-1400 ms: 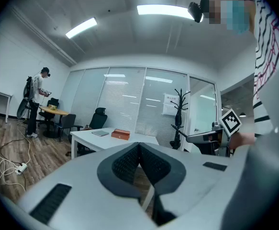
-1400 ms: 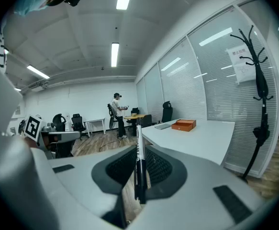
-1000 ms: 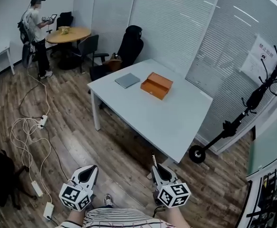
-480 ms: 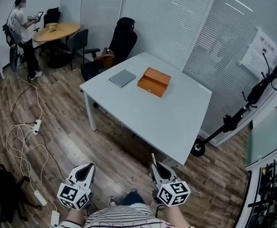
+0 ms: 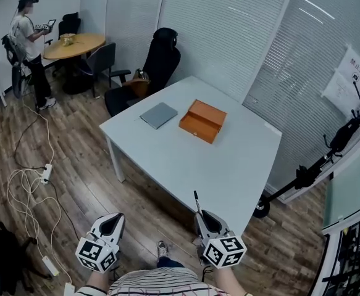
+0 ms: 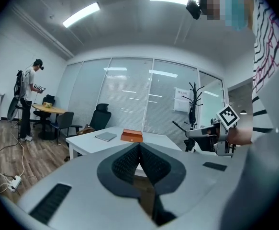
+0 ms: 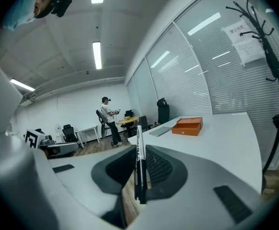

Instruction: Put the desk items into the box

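Observation:
An orange box with its lid down lies near the far end of the white table, and a grey notebook lies just left of it. Both grippers hang short of the table's near corner. My right gripper is shut on a black pen that stands upright between its jaws; the pen fills the middle of the right gripper view, with the box far beyond. My left gripper is shut with nothing in it, its jaws meeting in the left gripper view.
A black office chair stands behind the table. A person stands at the back left by a round wooden table. Cables and power strips lie on the wood floor at left. A black scooter leans by the blinds at right.
The table, box and notebook have drawn nearer and larger in the head view. Both grippers have kept their place low in the picture, pen still held.

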`<action>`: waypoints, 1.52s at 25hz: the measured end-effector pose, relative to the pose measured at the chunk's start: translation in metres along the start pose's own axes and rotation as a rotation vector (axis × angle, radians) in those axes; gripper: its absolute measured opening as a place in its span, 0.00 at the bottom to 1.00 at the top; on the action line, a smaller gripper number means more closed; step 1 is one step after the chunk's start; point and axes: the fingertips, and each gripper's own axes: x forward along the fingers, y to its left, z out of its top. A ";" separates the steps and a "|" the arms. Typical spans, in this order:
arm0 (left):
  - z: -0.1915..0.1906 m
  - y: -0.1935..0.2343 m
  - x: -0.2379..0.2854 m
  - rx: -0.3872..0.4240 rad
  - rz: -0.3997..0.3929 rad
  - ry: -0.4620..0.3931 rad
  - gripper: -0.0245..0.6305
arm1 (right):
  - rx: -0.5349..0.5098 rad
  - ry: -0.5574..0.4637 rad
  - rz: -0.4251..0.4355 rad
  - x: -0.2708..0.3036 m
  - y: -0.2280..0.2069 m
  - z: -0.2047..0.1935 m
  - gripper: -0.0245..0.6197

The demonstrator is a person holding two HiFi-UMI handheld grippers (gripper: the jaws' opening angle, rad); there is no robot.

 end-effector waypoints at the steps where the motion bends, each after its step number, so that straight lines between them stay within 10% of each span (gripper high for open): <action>1: 0.004 0.002 0.012 0.007 0.003 -0.002 0.07 | -0.004 -0.002 0.006 0.008 -0.008 0.006 0.15; 23: 0.023 0.059 0.156 -0.019 0.096 -0.014 0.07 | -0.036 0.066 0.052 0.142 -0.112 0.046 0.15; 38: 0.065 0.178 0.264 -0.001 -0.163 0.028 0.07 | -0.007 -0.004 -0.175 0.254 -0.100 0.096 0.15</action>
